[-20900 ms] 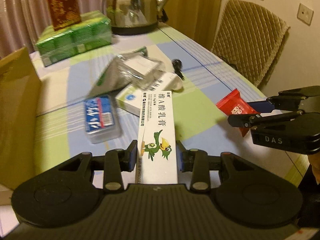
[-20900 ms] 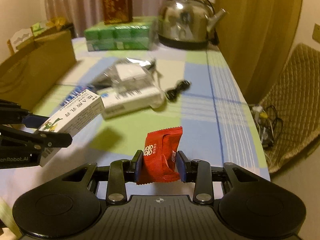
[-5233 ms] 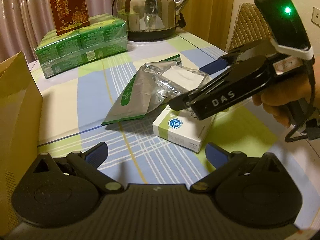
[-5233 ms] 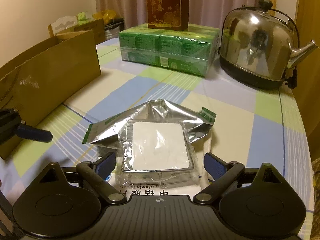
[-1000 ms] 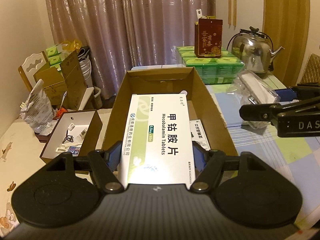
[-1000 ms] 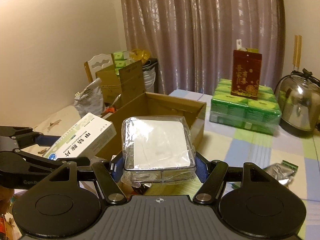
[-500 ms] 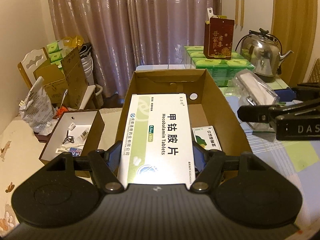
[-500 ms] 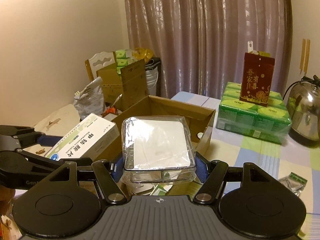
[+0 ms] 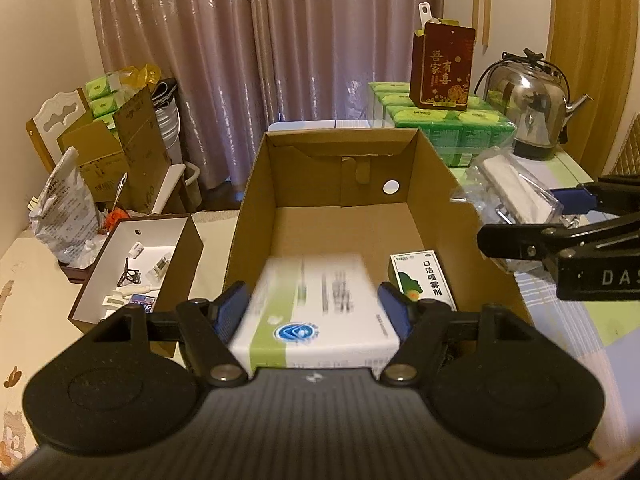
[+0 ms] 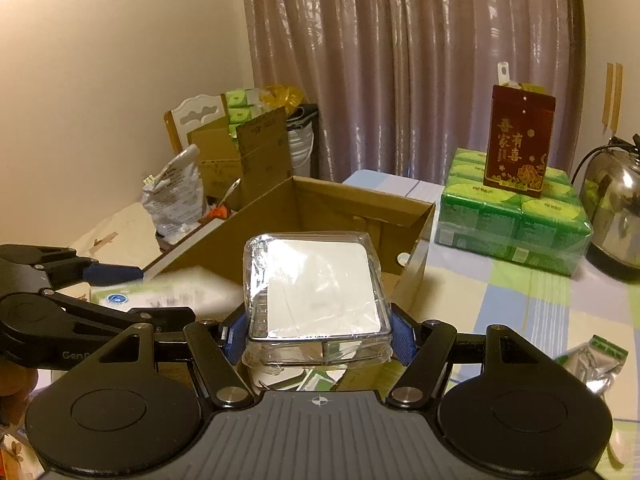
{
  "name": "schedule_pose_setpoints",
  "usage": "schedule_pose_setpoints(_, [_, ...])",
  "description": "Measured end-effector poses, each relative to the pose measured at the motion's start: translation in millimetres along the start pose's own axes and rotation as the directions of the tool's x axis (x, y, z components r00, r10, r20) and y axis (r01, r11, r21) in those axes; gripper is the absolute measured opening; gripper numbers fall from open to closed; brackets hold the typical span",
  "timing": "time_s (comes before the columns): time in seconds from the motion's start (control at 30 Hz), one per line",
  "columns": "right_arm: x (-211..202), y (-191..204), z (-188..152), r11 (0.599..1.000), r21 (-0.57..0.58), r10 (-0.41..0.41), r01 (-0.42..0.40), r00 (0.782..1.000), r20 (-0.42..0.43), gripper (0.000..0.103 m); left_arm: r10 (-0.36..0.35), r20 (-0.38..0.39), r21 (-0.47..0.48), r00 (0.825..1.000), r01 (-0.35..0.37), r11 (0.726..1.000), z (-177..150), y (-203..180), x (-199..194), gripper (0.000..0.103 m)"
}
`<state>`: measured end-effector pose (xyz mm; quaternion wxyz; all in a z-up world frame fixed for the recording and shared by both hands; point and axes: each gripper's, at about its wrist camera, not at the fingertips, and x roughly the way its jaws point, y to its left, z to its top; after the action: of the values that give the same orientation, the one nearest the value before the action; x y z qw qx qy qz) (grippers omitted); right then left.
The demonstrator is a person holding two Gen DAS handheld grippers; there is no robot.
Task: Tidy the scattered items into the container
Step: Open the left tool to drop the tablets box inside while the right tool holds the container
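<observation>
While I hold both tools over the cardboard box [image 9: 256, 216], the left tool [image 9: 314, 310] has its blue pads spread, with the white-and-green tablet box [image 9: 316, 312] between them, blurred; I cannot tell whether the pads touch it, so I read this tool as released. That tablet box sits low at the near end of the cardboard box, just beside a small green-and-white spray carton [image 9: 422, 278] lying on the box floor. My right tool [image 10: 318, 334] is clamped on the clear plastic-wrapped case [image 10: 316, 292], white face up, held level above the near right corner of the cardboard box. On the checked desk [image 10: 520, 304] behind: green tissue packs [image 10: 516, 216] with a red gift box [image 10: 518, 146] standing on them, a steel kettle [image 10: 616, 196] just beside them, and a silver foil pouch [image 10: 596, 360] at the right.
</observation>
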<state>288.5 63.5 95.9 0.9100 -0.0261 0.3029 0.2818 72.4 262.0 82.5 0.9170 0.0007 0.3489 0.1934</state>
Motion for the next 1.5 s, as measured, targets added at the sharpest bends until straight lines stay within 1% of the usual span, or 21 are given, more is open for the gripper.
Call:
schedule_pose_setpoints(0.03, [0, -1, 0, 1.0, 0.002, -0.001, 0.001, 1.0, -0.001, 0.066, -0.002, -0.001, -0.002, 1.0, 0.002, 1.0, -1, 0, 2, 0.05])
schedule_pose_setpoints(0.07, [1, -1, 0, 1.0, 0.003, -0.001, 0.001, 1.0, -0.002, 0.066, -0.002, -0.002, -0.004, 1.0, 0.002, 1.0, -1, 0, 4, 0.05])
schedule_pose_setpoints(0.1, [0, -1, 0, 1.0, 0.003, -0.001, 0.001, 1.0, -0.003, 0.066, 0.003, -0.005, -0.006, 1.0, -0.003, 1.0, -2, 0, 6, 0.053])
schedule_pose_setpoints(0.17, [0, -1, 1, 1.0, 0.002, -0.002, 0.002, 1.0, -0.003, 0.066, 0.012, -0.007, -0.014, 1.0, -0.012, 1.0, -4, 1, 8, 0.054])
schedule_pose_setpoints(0.47, [1, 5, -1, 1.0, -0.001, 0.011, -0.011, 1.0, -0.008, 0.066, 0.026, 0.007, -0.048, 1.0, -0.026, 0.999, -11, 12, -4, 0.057])
schedule_pose_setpoints(0.77, [5, 13, -1, 1.0, 0.001, 0.031, -0.031, 0.999, -0.018, 0.066, 0.045, 0.015, -0.049, 0.999, -0.044, 0.998, -15, 19, -17, 0.061])
schedule_pose_setpoints(1.13, [10, 21, -3, 0.999, 0.01, 0.045, -0.045, 0.998, -0.033, 0.066, 0.049, 0.009, -0.06, 0.999, -0.049, 0.997, -21, 22, -20, 0.062])
schedule_pose_setpoints(1.5, [20, 19, -2, 0.995, 0.071, 0.077, -0.073, 0.996, -0.055, 0.066, 0.059, 0.011, -0.078, 0.998, -0.058, 0.995, -26, 28, -19, 0.065])
